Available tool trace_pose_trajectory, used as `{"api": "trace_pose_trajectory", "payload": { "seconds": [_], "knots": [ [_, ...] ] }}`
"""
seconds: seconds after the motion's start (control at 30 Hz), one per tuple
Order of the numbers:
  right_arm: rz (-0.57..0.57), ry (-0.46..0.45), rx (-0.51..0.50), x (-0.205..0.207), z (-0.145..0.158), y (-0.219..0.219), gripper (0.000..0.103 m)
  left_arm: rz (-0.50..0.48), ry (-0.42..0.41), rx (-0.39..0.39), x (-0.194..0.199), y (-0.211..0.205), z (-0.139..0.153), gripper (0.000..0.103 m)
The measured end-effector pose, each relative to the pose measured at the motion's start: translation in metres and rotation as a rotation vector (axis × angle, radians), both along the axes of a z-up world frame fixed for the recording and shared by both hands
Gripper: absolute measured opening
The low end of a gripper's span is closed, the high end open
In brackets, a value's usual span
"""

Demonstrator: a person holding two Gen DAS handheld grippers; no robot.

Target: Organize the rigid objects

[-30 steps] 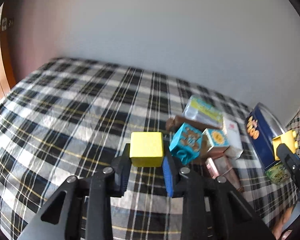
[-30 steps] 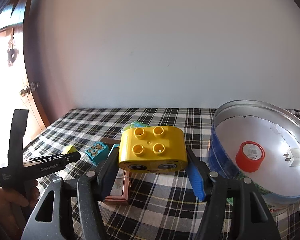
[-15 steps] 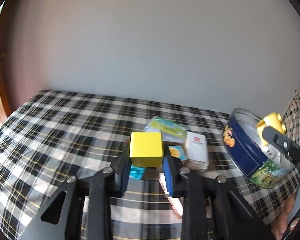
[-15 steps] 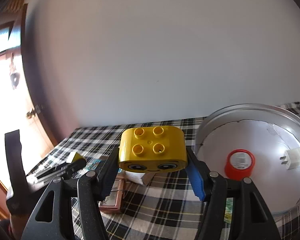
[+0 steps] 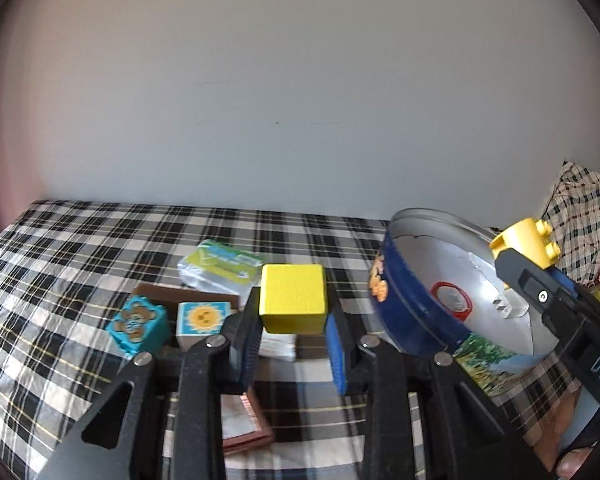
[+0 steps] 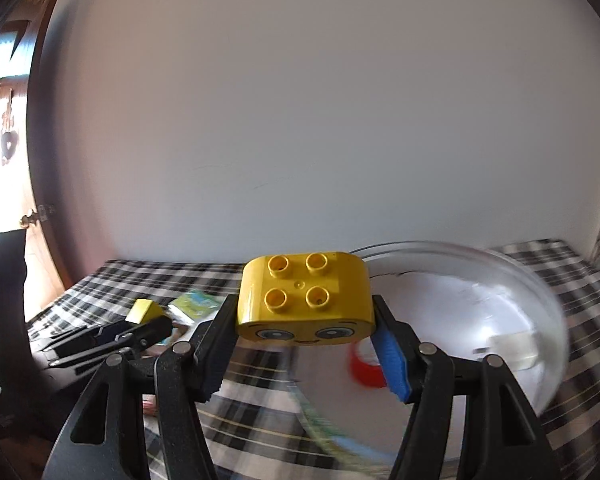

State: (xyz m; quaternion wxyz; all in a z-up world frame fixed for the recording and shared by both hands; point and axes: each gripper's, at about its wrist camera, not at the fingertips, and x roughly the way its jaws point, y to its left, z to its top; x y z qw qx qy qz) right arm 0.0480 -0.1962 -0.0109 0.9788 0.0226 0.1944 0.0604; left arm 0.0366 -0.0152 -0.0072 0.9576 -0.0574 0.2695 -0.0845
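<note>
With the yellow cube (image 5: 293, 298) pinched by the left gripper (image 5: 293, 330) and the yellow brick (image 6: 305, 300) by the right gripper (image 6: 305, 354), both are best lowered well inside the tin (image 5: 404, 320) before release.

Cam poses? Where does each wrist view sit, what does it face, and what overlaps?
Left wrist: on the left gripper, facing the wall over the plaid cloth; own fingers clamp a yellow cube.
Right wrist: on the right gripper, facing the same wall; own fingers clamp a yellow face brick.
Shared: round tin, red lid, each other's gripper.
</note>
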Motion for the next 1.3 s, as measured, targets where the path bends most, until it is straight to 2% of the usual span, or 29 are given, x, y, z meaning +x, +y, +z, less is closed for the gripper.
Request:
{"api": "trace_pose_trajectory", "payload": {
  "seconds": [0.17, 0.3, 0.9, 1.3],
  "knots": [
    [-0.033, 0.004, 0.037, 0.001, 0.002, -0.028, 0.065, -0.013, -0.01, 0.021, 0.001, -0.022, 0.002, 0.028],
    [-0.048, -0.001, 0.029, 0.001, 0.002, -0.04, 0.065, -0.024, -0.015, 0.032, 0.002, -0.036, 0.003, 0.028],
    [-0.122, -0.02, 0.017, -0.001, 0.009, -0.087, 0.065, -0.056, -0.03, -0.007, 0.006, -0.071, 0.01, 0.028],
    [-0.177, -0.023, 0.012, -0.001, 0.009, -0.11, 0.065, -0.097, -0.045, -0.001, 0.011, -0.101, 0.015, 0.028]
  ]
}}
